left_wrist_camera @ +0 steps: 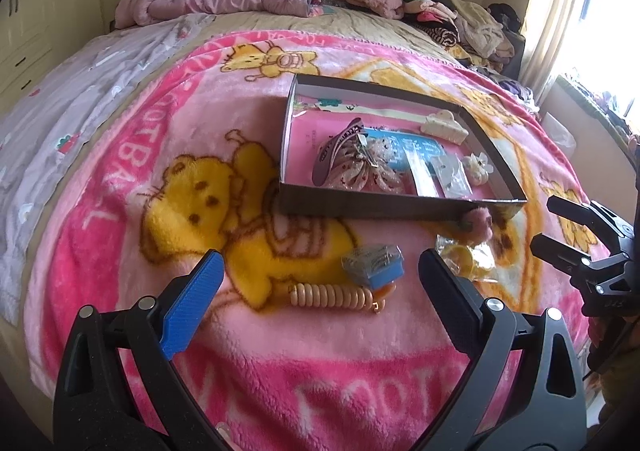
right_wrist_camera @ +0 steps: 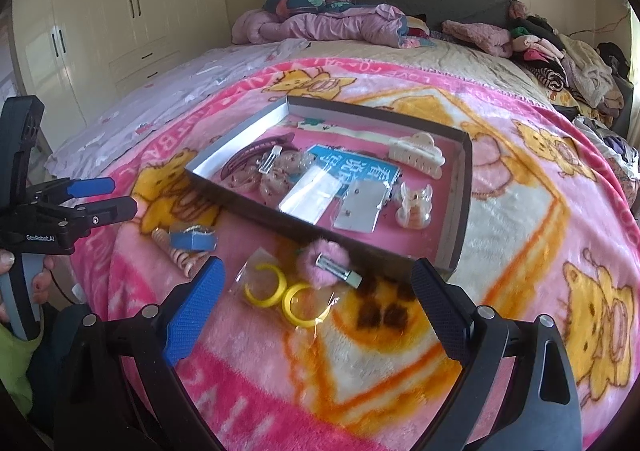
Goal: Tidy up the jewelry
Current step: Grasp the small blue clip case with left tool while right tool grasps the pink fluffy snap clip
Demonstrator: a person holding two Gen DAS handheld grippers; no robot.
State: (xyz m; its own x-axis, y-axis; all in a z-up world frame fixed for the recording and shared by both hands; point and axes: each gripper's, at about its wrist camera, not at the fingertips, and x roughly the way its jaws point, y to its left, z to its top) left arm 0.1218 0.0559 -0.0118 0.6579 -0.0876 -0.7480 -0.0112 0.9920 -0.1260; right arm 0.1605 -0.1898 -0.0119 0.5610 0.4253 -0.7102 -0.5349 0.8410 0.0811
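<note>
- Nearest your left gripper (left_wrist_camera: 320, 291), its jaws stood wide apart and empty, hovering low over the pink blanket (left_wrist_camera: 248, 371) with the coiled peach hair tie (left_wrist_camera: 332, 296) and the small blue packet (left_wrist_camera: 374, 265) lying just ahead, between the fingers' line of sight.
- Close before your right gripper (right_wrist_camera: 318, 301), likewise spread and holding nothing, lay the bagged yellow hoops (right_wrist_camera: 280, 291) and, touching them, the pink fluffy clip (right_wrist_camera: 326, 265) against the box's near wall.
- Those four pieces were still outside, so I judge the sorting roughly half done, with them left to move.
- Farther on, the shallow box (right_wrist_camera: 460, 219) already held the purple hair clip (right_wrist_camera: 248, 159), the rosy flower piece (left_wrist_camera: 360, 171), two clear packets (right_wrist_camera: 312, 193), the small pale bow clip (right_wrist_camera: 414, 205) and the cream claw clip (right_wrist_camera: 416, 155).
- You held both tools level and angled toward the box, the left one off to the right one's left side, well apart.
</note>
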